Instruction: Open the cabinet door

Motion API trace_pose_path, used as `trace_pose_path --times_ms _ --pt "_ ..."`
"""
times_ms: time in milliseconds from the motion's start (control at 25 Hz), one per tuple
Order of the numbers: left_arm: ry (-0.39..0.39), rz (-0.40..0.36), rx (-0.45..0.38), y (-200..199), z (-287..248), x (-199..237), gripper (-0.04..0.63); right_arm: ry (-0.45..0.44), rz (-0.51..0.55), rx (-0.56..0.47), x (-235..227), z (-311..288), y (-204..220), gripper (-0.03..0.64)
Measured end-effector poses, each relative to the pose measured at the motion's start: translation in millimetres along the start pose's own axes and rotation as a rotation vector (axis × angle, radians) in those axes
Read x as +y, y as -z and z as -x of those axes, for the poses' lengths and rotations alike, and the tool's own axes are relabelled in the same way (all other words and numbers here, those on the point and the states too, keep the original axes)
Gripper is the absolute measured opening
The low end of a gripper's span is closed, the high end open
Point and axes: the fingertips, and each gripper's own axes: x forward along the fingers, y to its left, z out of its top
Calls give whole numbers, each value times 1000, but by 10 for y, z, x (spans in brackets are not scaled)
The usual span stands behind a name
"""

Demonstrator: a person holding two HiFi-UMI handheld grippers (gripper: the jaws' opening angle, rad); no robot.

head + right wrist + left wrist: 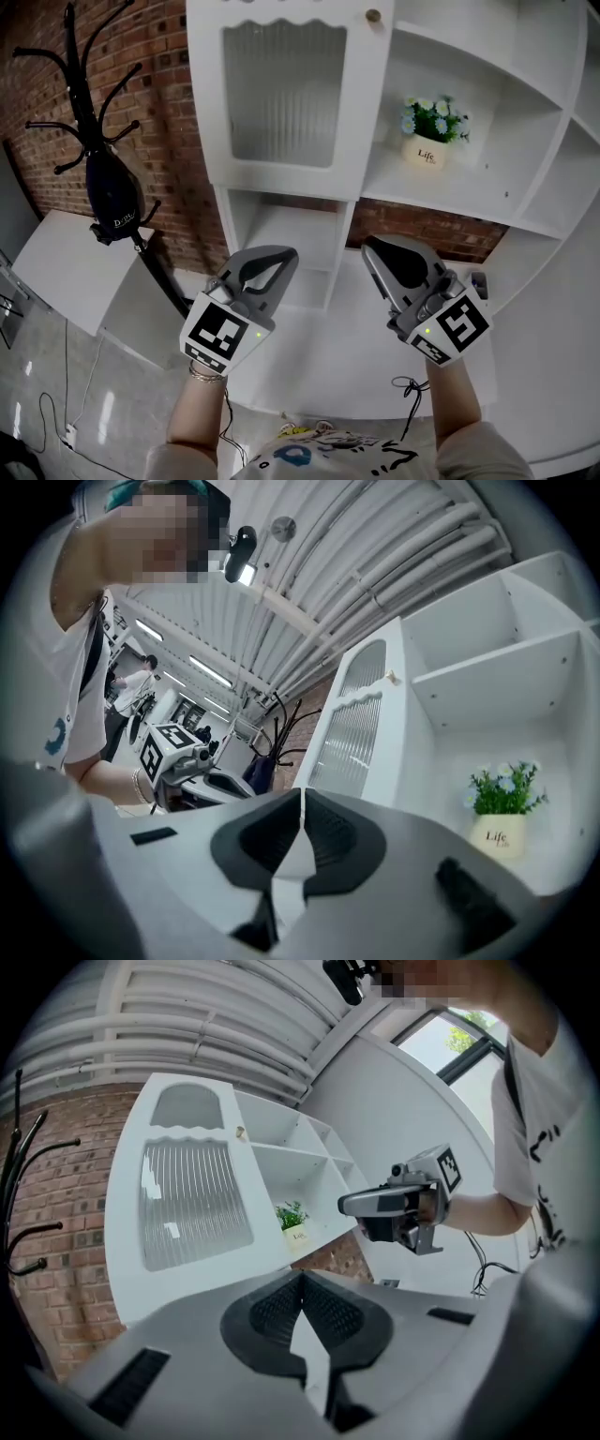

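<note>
The white cabinet door (281,94) has a ribbed glass panel and stands closed, with its small brass knob (373,15) at the top right corner. My left gripper (286,255) is shut and empty, well below the door's lower edge. My right gripper (375,246) is beside it, also shut and empty, below the open shelf. In the left gripper view the shut jaws of the left gripper (302,1279) face the door (192,1199) and knob (240,1132) from a distance. In the right gripper view the right gripper (300,797) also faces the door (356,728) and knob (393,678).
A potted plant (429,131) stands on the open shelf to the right of the door. A black coat rack (103,141) with a dark bag stands at the left against the brick wall. A white counter (319,366) runs below both grippers.
</note>
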Motion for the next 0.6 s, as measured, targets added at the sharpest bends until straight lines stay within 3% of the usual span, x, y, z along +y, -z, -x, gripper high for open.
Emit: trace_pose_path --times_ms 600 --pt "-75 -140 -13 -558 -380 174 14 -37 173 -100 -471 -76 -516 29"
